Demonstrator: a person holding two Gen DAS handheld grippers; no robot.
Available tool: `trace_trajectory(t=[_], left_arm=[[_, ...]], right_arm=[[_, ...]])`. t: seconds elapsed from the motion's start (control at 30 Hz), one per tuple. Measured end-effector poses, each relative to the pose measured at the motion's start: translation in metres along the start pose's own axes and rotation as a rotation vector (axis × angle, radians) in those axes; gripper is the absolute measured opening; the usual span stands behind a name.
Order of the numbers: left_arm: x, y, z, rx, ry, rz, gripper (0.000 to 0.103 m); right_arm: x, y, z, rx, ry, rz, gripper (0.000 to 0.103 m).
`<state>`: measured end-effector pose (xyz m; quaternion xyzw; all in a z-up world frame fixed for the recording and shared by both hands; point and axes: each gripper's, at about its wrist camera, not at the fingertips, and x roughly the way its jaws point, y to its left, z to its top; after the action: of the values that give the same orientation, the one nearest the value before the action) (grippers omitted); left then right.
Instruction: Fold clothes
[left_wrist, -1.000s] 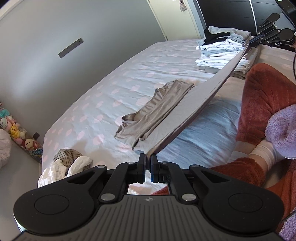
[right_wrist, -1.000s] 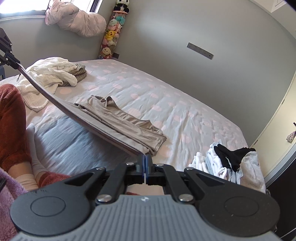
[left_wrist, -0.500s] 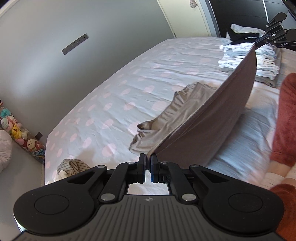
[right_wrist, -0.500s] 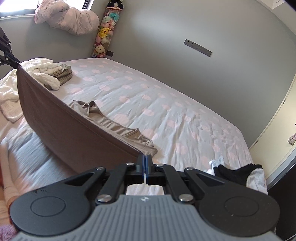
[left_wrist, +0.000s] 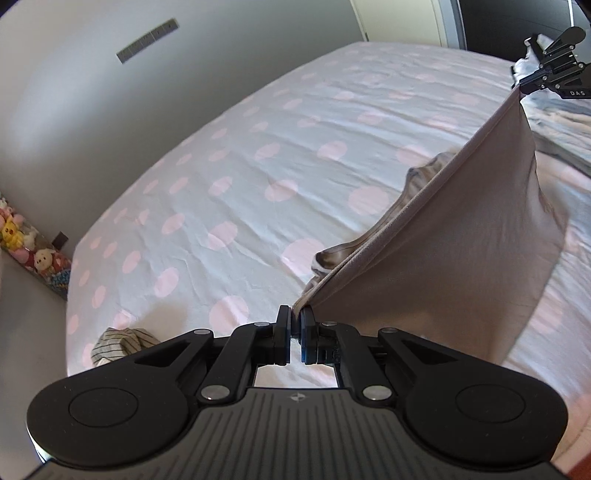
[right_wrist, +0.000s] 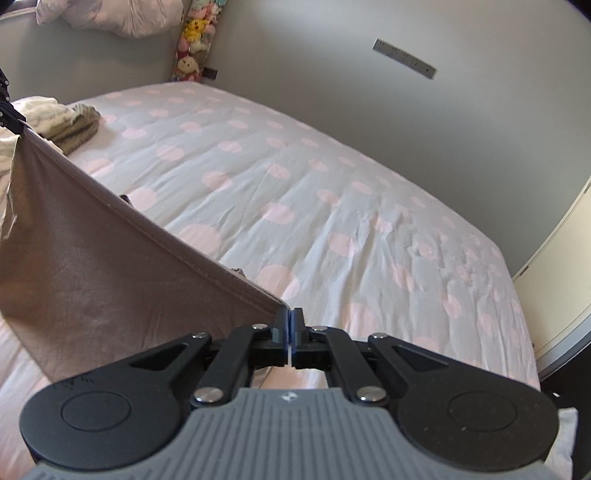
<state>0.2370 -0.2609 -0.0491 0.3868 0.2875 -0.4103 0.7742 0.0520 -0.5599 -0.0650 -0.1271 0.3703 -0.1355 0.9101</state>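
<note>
Above the polka-dot bed (left_wrist: 229, 177), the left tongs (left_wrist: 294, 325) and right tongs (right_wrist: 290, 325) each pinch a corner of the taupe garment (left_wrist: 454, 236), stretched taut, its lower part draping onto the bed.

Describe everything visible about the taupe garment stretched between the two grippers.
The taupe garment looks like soft, thin knit with a stitched hem along its top edge. That edge is pulled taut, one corner pinched in the left gripper, the other in the right gripper. The rest hangs down towards the dotted bedsheet, partly bunched behind.
</note>
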Motion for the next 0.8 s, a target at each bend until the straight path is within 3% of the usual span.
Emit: trace_trajectory(t=[0.43, 0.63, 0.73, 0.8], left_arm=[[0.151, 0.039, 0.011, -0.068, 0.123, -0.065, 0.003], [0.189, 0.037, 0.001, -0.104, 0.160, -0.102, 0.003], [0.190, 0.037, -0.005, -0.137, 0.158, -0.105, 0.007], [0.187, 0.039, -0.009, -0.173, 0.150, -0.095, 0.011]], right_arm=[[0.177, -0.009, 0.010, 0.044, 0.170, 0.042, 0.001], [0.222, -0.006, -0.004, 0.082, 0.236, 0.075, 0.002], [0.221, -0.009, -0.008, 0.119, 0.233, 0.072, 0.003], [0.218, -0.011, -0.010, 0.147, 0.227, 0.067, 0.015]])
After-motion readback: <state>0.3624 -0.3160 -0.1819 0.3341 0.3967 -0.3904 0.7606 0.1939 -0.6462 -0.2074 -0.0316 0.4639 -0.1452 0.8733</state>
